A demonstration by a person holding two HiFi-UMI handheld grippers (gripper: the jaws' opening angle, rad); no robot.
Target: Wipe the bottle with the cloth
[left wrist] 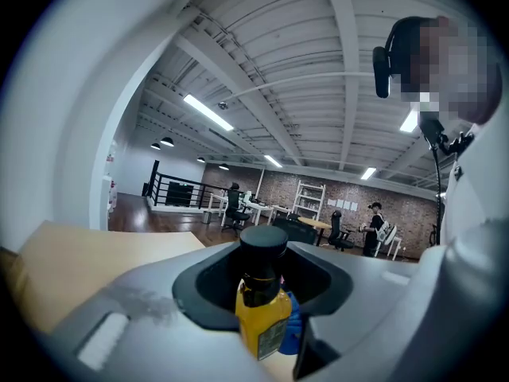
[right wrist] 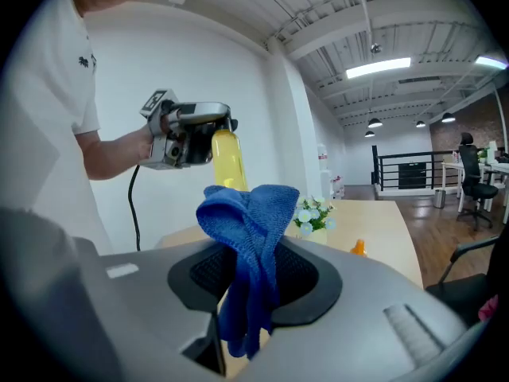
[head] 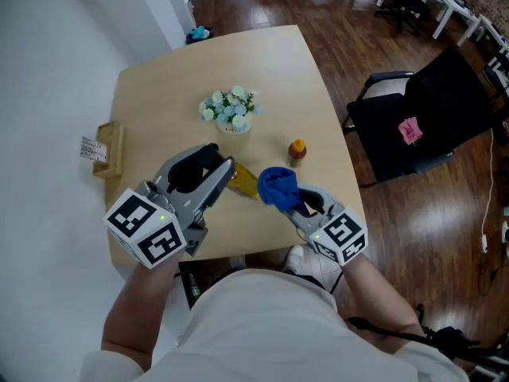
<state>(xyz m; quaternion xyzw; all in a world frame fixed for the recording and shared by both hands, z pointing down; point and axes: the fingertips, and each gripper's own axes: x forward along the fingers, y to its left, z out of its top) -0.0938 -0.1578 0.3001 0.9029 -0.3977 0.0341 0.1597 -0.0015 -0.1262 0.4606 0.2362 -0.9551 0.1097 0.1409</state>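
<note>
A yellow bottle (head: 242,180) with a black cap (left wrist: 263,241) is lifted above the wooden table (head: 159,102), and my left gripper (head: 226,172) is shut on it near its neck. In the left gripper view the yellow bottle (left wrist: 262,315) stands between the jaws. My right gripper (head: 296,200) is shut on a blue cloth (head: 277,186), bunched right beside the bottle's lower end. The right gripper view shows the blue cloth (right wrist: 250,237) hanging from the jaws, with the yellow bottle (right wrist: 227,159) and left gripper (right wrist: 184,134) beyond it.
A white pot of pale flowers (head: 231,110) stands mid-table. A small bottle with an orange cap (head: 297,151) stands to the right of centre. A wooden holder (head: 110,150) sits at the table's left edge. A black office chair (head: 429,110) is on the right.
</note>
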